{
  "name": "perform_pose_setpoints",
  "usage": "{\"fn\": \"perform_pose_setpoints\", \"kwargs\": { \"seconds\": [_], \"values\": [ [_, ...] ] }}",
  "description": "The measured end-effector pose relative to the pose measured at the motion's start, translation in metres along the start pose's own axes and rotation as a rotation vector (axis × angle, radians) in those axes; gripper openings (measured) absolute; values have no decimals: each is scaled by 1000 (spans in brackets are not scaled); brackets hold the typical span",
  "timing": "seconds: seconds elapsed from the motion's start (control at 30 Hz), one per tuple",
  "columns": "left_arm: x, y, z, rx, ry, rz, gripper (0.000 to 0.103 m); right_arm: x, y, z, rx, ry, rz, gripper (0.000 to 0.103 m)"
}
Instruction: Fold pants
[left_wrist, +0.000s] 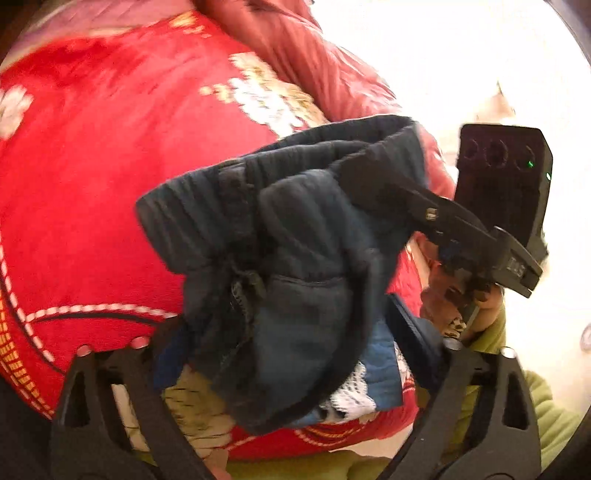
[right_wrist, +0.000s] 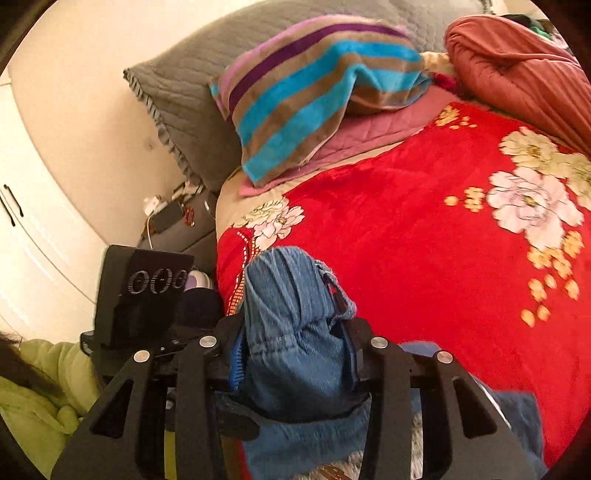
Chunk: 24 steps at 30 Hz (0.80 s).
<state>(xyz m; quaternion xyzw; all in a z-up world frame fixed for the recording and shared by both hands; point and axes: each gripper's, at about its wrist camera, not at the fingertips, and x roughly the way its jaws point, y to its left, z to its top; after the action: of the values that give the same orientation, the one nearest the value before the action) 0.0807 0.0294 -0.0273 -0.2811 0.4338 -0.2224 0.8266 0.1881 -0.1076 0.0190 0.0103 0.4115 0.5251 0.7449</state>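
The pants (left_wrist: 295, 258) are dark blue denim with a ribbed waistband, held up bunched above a red flowered bedspread (left_wrist: 110, 166). In the left wrist view my left gripper (left_wrist: 291, 354) has its fingers spread wide with the pants hanging between them; the grip itself is hidden by cloth. The right gripper (left_wrist: 373, 177) reaches in from the right and is clamped on the waistband. In the right wrist view my right gripper (right_wrist: 295, 332) is shut on a bunch of the pants (right_wrist: 291, 314), lighter blue there. The left gripper's body (right_wrist: 144, 291) shows at left.
The red bedspread (right_wrist: 424, 240) covers the bed. A striped towel (right_wrist: 314, 92) lies on a grey pillow (right_wrist: 192, 92) at the head. A rust-red quilt (right_wrist: 517, 66) is bunched at far right. A nightstand with small items (right_wrist: 173, 218) stands beside the bed by white cabinets.
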Motion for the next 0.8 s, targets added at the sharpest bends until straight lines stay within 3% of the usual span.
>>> {"fn": "perform_pose_setpoints", "kwargs": {
  "seconds": [0.13, 0.27, 0.37, 0.4, 0.43, 0.5, 0.57, 0.63, 0.8],
  "values": [
    [7, -34, -9, 89, 21, 18, 72, -28, -9, -12, 27, -45, -19, 41],
    [18, -61, -17, 154, 52, 2, 71, -48, -15, -23, 43, -71, -40, 43],
    [32, -80, -23, 219, 84, 6, 71, -74, -24, -45, 89, -108, -103, 62],
    [38, -86, -29, 252, 100, 18, 71, -79, -27, -51, 109, -117, -146, 80],
    [44, -92, -35, 286, 116, 40, 71, -88, -32, -61, 134, -133, -242, 88],
    [50, -95, -46, 313, 145, 41, 71, -103, -39, -81, 172, -153, -342, 89],
    [58, -96, -53, 320, 180, 21, 71, -112, -44, -96, 217, -169, -365, 89],
    [66, -100, -62, 349, 211, 34, 71, -126, -57, -133, 365, -169, -427, 91],
    [71, -110, -75, 406, 240, 63, 74, -122, -62, -159, 482, -163, -381, 92]
  ]
}}
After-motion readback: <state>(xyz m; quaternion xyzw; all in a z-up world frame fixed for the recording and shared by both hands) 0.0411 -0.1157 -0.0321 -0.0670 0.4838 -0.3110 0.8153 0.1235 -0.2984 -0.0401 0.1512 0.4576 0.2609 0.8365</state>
